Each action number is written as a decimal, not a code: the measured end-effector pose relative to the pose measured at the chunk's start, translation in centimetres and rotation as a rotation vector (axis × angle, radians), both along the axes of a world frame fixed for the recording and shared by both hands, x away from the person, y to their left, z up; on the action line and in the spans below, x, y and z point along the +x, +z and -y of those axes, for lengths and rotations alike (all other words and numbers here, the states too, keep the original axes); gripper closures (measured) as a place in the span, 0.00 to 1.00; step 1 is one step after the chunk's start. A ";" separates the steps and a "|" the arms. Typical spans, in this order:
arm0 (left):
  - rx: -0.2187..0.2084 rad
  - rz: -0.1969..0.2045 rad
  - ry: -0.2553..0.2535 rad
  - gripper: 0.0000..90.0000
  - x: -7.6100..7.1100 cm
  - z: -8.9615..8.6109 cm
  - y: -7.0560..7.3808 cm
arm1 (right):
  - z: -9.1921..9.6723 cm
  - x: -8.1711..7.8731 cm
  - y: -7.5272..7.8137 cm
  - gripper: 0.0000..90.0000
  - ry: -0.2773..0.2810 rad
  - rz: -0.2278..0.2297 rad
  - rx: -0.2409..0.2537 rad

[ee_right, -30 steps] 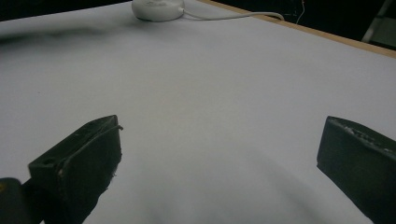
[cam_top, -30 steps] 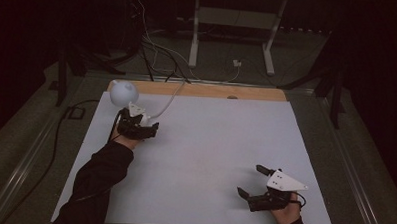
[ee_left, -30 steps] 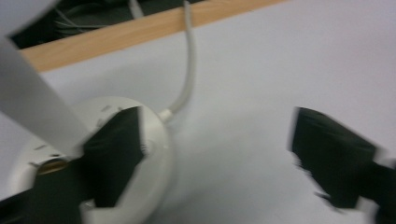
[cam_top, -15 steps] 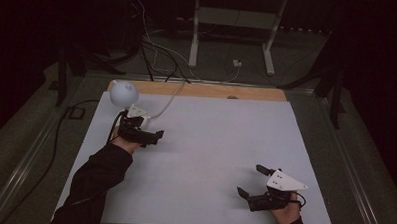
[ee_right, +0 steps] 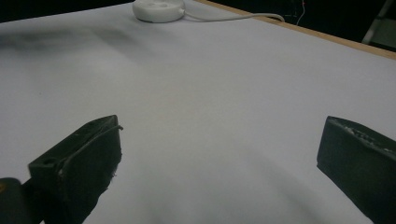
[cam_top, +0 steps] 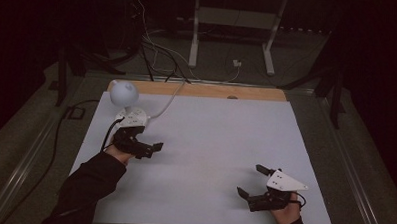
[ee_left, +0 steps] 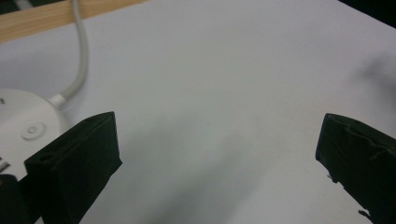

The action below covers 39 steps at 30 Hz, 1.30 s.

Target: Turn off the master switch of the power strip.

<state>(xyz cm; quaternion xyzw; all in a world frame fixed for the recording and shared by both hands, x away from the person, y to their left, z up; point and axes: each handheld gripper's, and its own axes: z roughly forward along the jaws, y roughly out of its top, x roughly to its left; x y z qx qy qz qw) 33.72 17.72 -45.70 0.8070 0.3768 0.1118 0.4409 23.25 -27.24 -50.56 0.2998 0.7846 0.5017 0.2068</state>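
We see the left gripper near the lamp at far left — jaws just opened, nothing between them — and the right gripper released at near right.

From the left claw view, I am seeing the lamp base cut off by the left edge, its cable running out at the top. In the high view, my left claw is covering part of that base. The room beyond the worktop is staying too dark to read.
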 end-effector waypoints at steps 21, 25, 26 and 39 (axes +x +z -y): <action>0.042 0.038 -0.105 0.00 -5.5 -2.0 -1.3 | -0.1 0.0 0.0 0.00 0.004 0.001 -0.006; 0.041 0.037 -0.111 0.00 -6.1 -2.3 -1.8 | -0.1 0.0 0.0 0.00 0.004 -0.002 -0.005; 0.044 0.043 -0.111 0.00 -6.6 -2.6 -2.0 | -0.1 0.0 0.0 0.00 0.004 -0.003 -0.007; 0.062 0.007 -0.089 0.00 -8.5 -4.4 -4.2 | -0.2 0.0 0.0 0.00 0.008 -0.010 -0.005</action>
